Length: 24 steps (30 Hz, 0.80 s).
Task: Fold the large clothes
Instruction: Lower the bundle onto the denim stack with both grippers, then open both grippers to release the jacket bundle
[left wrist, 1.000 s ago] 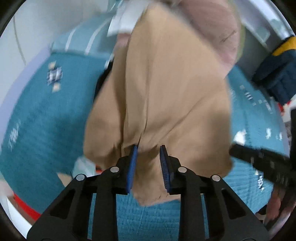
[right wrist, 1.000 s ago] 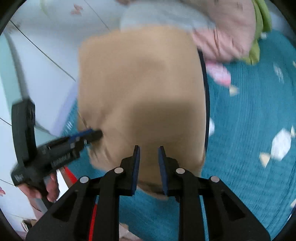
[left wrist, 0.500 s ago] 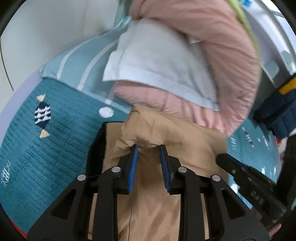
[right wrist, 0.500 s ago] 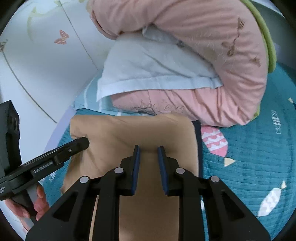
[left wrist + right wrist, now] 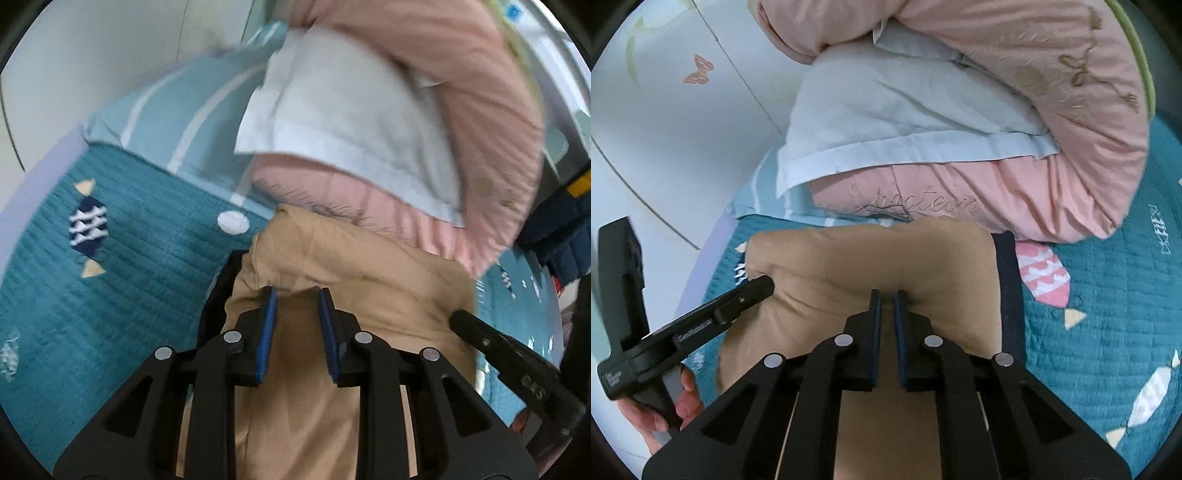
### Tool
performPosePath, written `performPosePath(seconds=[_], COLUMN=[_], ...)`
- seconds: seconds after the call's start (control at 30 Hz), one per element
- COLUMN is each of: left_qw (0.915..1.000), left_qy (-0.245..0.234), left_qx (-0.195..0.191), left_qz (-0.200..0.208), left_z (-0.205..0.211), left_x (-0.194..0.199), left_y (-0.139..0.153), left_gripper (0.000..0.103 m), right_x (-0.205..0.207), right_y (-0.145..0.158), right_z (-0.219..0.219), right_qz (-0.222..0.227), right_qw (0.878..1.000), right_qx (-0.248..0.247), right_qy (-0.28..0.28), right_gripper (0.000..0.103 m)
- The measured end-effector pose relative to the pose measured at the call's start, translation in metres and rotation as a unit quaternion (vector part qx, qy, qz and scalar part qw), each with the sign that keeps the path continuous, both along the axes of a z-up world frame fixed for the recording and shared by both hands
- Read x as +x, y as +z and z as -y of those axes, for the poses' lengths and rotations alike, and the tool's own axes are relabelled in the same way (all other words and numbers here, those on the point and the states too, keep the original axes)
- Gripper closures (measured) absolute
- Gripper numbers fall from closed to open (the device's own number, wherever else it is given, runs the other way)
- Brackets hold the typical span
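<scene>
Jaws on the left gripper stand a little apart, and the tan cloth sits bunched between their blue pads, so they seem to grip its folded edge loosely. Jaws on the right gripper are almost shut and pinch a fold of the same tan cloth. The cloth lies on a teal bed cover with little fish shapes, and its far edge touches a pink quilt. One white pillow is tucked inside the fold of that quilt. A dark strip of another cloth peeks out along the tan cloth's right side. The right view shows a white wall with one pink butterfly and the person's left hand holding its tool. The left view shows a light blue striped pillow and a dark blue and yellow thing at the far right, too blurred to name. There are two grippers, one tan cloth, one quilt.
</scene>
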<state>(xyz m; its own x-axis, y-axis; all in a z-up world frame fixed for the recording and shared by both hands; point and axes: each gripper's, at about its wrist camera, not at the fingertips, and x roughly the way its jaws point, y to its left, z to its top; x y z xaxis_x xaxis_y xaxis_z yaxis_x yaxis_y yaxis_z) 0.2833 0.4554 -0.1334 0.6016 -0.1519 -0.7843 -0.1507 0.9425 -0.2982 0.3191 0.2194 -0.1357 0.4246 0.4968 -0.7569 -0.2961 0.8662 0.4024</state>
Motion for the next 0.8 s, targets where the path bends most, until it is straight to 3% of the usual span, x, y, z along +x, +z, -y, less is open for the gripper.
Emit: performPosePath(seconds=[0.1, 0.2, 0.3, 0.4, 0.5, 0.6, 0.8], left_qw=[0.9997, 0.9991, 0.9959, 0.9968, 0.9975, 0.9966, 0.9935], left_qy=[-0.009, -0.021, -0.043, -0.047, -0.037, -0.039, -0.024], left_qx=[0.016, 0.029, 0.079, 0.053, 0.049, 0.067, 0.108], left_qz=[0.016, 0.02, -0.005, -0.035, -0.035, -0.026, -0.026], left_z=[0.013, 0.023, 0.038, 0.038, 0.033, 0.035, 0.046], left_x=[-0.037, -0.068, -0.084, -0.082, -0.073, -0.064, -0.075], left_y=[0.021, 0.023, 0.0, -0.035, -0.058, -0.07, -0.054], left_gripper=[0.078, 0.078, 0.078, 0.078, 0.078, 0.078, 0.078], right_x=[-0.028, -0.057, -0.073, -0.069, -0.065, -0.07, -0.078], right_y=[0.009, 0.007, -0.01, -0.04, -0.063, -0.061, -0.045], right_z=[0.015, 0.026, 0.022, 0.016, 0.006, -0.004, 0.0], right_qz=[-0.01, -0.035, -0.06, -0.089, -0.077, -0.054, -0.045], right_qw=[1.0, 0.999, 0.997, 0.995, 0.995, 0.995, 0.996], right_qx=[0.005, 0.01, -0.019, -0.035, -0.052, -0.075, -0.068], right_qy=[0.016, 0.033, 0.038, 0.026, 0.025, 0.022, 0.028], right_gripper=[0.094, 0.094, 0.094, 0.096, 0.098, 0.098, 0.094])
